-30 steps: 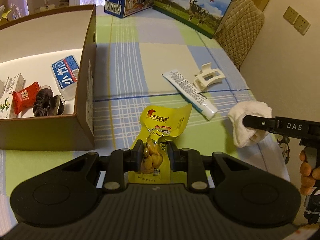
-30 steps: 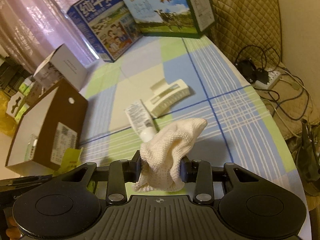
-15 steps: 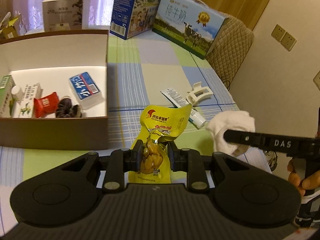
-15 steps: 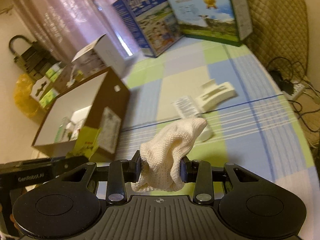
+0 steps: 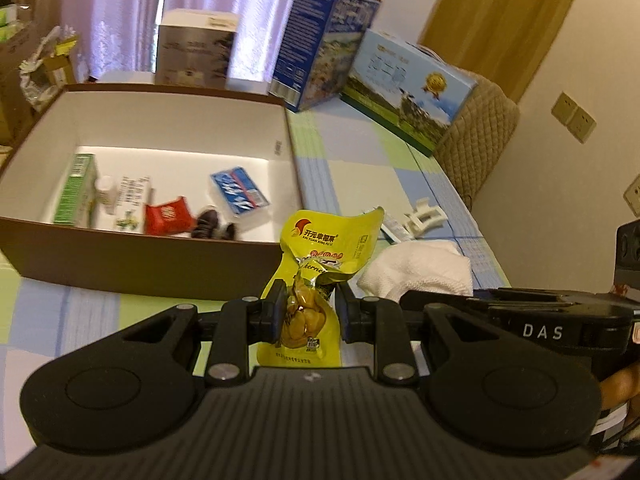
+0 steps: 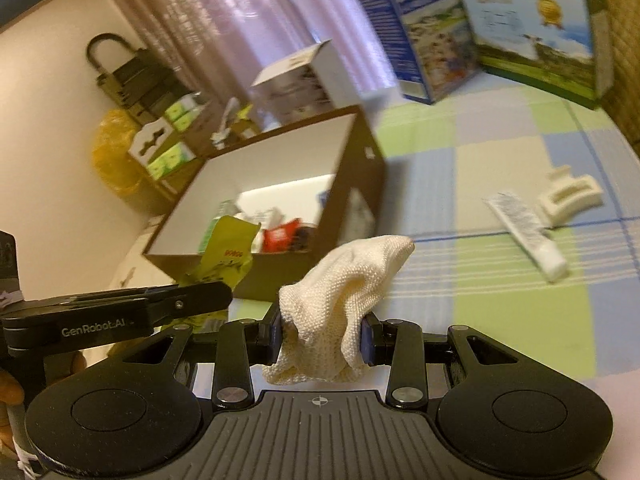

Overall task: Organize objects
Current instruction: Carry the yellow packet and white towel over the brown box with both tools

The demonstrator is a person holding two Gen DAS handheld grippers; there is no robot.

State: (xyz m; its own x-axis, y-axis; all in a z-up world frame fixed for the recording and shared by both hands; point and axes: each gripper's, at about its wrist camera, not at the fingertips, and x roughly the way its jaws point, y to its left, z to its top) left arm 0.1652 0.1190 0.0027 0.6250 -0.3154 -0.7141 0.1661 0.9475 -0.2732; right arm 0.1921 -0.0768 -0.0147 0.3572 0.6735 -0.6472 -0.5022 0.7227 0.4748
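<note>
My left gripper (image 5: pixel 307 312) is shut on a yellow snack packet (image 5: pixel 320 256), held above the table just in front of the brown box (image 5: pixel 132 260). The box's white inside holds a green carton (image 5: pixel 74 188), a red sachet (image 5: pixel 166 218), a blue tissue pack (image 5: pixel 240 196) and a dark scrunchie (image 5: pixel 212 228). My right gripper (image 6: pixel 322 338) is shut on a cream cloth (image 6: pixel 348 284), close beside the left one. The same cloth (image 5: pixel 420 270) shows at the right of the left wrist view. The yellow packet (image 6: pixel 226 256) and the box (image 6: pixel 360 184) appear in the right wrist view.
A white tube (image 6: pixel 524 236) and a cream hair claw (image 6: pixel 570 194) lie on the checked tablecloth (image 6: pixel 500 312) to the right of the box. Two milk cartons (image 5: pixel 408 88) and a white carton (image 5: pixel 192 54) stand at the table's back. A quilted chair (image 5: pixel 480 132) is behind.
Both grippers have risen and swung left toward the box, each keeping its hold. The box's inside now shows more fully, and the two grippers have come closer together.
</note>
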